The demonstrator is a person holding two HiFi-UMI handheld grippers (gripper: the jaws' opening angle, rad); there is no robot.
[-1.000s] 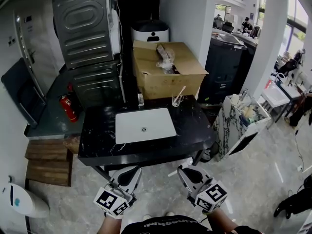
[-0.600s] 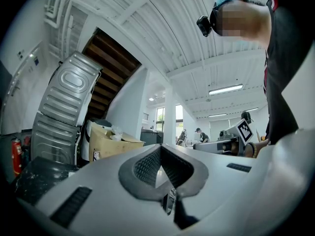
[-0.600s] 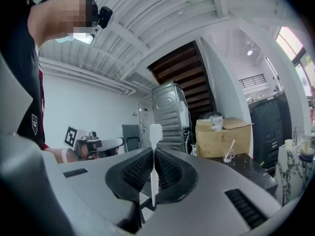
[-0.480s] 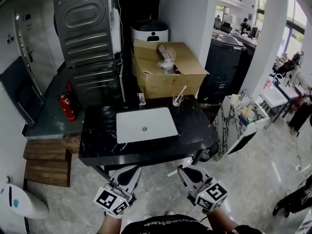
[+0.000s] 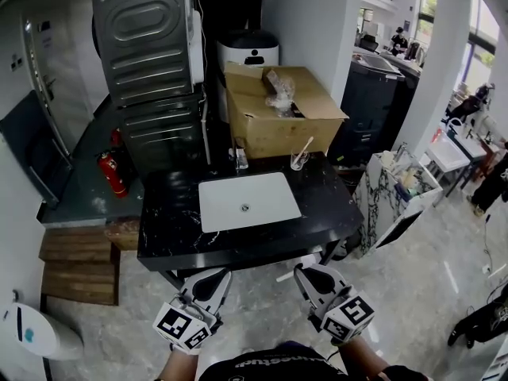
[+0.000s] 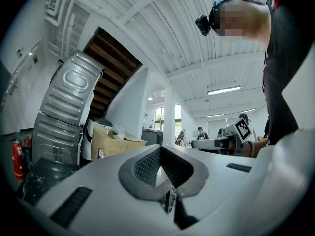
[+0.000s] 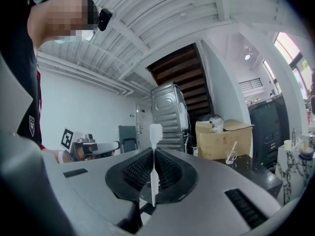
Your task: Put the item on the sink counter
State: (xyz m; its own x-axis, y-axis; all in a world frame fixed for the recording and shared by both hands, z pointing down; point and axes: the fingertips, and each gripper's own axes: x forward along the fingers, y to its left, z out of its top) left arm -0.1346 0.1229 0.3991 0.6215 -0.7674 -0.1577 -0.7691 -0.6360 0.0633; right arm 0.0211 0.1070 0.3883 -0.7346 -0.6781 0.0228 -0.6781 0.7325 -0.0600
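Edging, perhaps, nearer sink counter (image 5: 168,222) with toothbrush (image 7: 154,167)

This looked like a large open indoor workspace, part office and part mock-up of home fittings, not a lived-in house. A black marble counter (image 5: 167,228) with a white sink (image 5: 248,202) stood free on a pale tiled floor (image 5: 413,292). Behind it were stacked grey metal appliance casings (image 5: 147,46), an open cardboard box (image 5: 282,113) and a red fire extinguisher (image 5: 113,173), below the wooden underside of a staircase (image 7: 179,77). Beyond, people (image 5: 399,40) sat at desks near tall windows (image 5: 480,30), under white ceiling beams (image 6: 147,4) and strip lights (image 6: 224,90).
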